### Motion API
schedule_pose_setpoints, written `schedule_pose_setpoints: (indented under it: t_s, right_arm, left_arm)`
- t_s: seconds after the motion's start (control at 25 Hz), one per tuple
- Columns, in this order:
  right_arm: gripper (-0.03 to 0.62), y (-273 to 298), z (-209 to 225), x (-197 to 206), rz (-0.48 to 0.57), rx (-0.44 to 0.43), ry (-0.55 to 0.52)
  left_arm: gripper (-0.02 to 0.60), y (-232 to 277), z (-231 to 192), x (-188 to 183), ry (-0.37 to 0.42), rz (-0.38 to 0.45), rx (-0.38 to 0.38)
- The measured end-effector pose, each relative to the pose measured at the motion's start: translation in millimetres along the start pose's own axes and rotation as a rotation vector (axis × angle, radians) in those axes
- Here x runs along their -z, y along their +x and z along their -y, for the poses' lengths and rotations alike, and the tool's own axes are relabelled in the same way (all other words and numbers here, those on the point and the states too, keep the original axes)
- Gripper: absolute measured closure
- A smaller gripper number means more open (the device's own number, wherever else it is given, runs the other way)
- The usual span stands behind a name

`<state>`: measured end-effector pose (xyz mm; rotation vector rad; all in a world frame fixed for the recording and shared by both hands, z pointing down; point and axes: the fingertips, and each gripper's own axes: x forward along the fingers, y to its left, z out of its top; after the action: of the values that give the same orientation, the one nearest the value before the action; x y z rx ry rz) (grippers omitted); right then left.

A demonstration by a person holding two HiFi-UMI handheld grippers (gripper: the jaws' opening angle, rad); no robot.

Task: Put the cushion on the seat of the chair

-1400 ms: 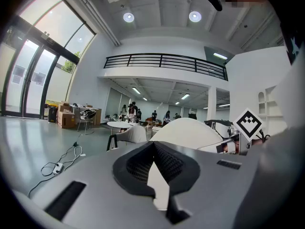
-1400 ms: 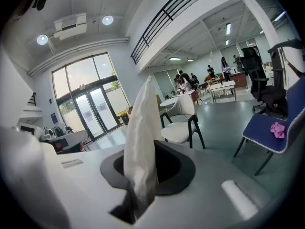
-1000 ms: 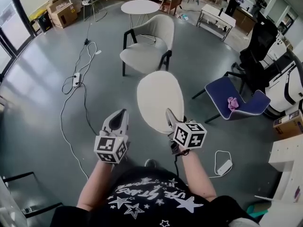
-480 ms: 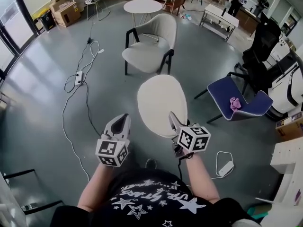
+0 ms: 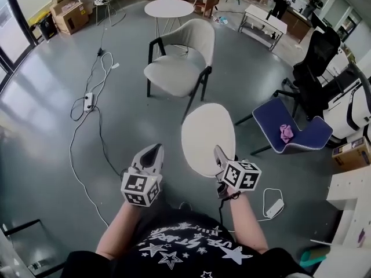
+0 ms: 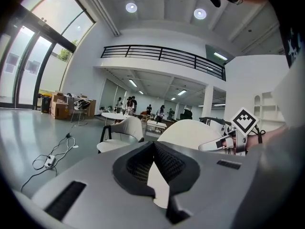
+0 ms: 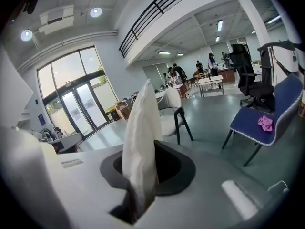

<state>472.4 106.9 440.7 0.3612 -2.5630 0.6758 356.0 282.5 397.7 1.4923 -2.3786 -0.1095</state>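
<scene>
A cream oval cushion [image 5: 208,138] hangs edge-on over the grey floor, with my right gripper [image 5: 219,157] shut on its near rim. In the right gripper view the cushion [image 7: 139,128] stands upright between the dark pads of that gripper [image 7: 143,175]. My left gripper [image 5: 152,155] is to the cushion's left, apart from it, shut and holding nothing. In its own view, this gripper [image 6: 153,149] shows pads meeting at the tip. The beige chair [image 5: 177,68] with black legs stands beyond the cushion, its seat [image 5: 168,73] bare. It also appears as the chair [image 6: 121,130] and the chair [image 7: 169,113].
A blue chair [image 5: 290,129] with a pink thing [image 5: 285,133] on it stands to the right, with a black office chair [image 5: 316,62] behind it. A round white table [image 5: 168,7] is past the beige chair. Cables and a power strip [image 5: 88,102] lie on the floor at left.
Both grippers have sunk a little, and the cushion went down with the right one. In the head view the cushion sits lower and further right than before.
</scene>
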Motion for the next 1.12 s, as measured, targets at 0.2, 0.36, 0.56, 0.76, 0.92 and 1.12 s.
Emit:
schedule_pose_setpoints:
  t_s: [0.2, 0.36, 0.56, 0.76, 0.92, 1.12]
  right_arm:
    - [0.536, 54, -18, -33, 0.035, 0.021, 0.031]
    - [0.536, 100, -33, -56, 0.034, 0.029, 0.037]
    - [0.536, 145, -57, -79, 0.032, 0.054, 0.021]
    - [0.536, 181, -72, -93, 0.048, 0.073, 0.091]
    - [0.536, 193, -77, -95, 0.028, 0.092, 0.095]
    - [0.534, 196, -65, -93, -0.013, 0.118, 0.105]
  left_arm:
    - [0.574, 29, -61, -16, -0.003, -0.022, 0.004]
    - [0.574, 52, -117, -36, 0.005, -0.020, 0.000]
    - [0.574, 73, -170, -54, -0.002, -0.022, 0.012]
    - [0.574, 83, -211, -64, -0.006, -0.030, 0.025]
    - [0.574, 87, -238, -69, -0.020, -0.034, 0.028]
    - [0.574, 93, -256, -63, -0.032, -0.057, 0.016]
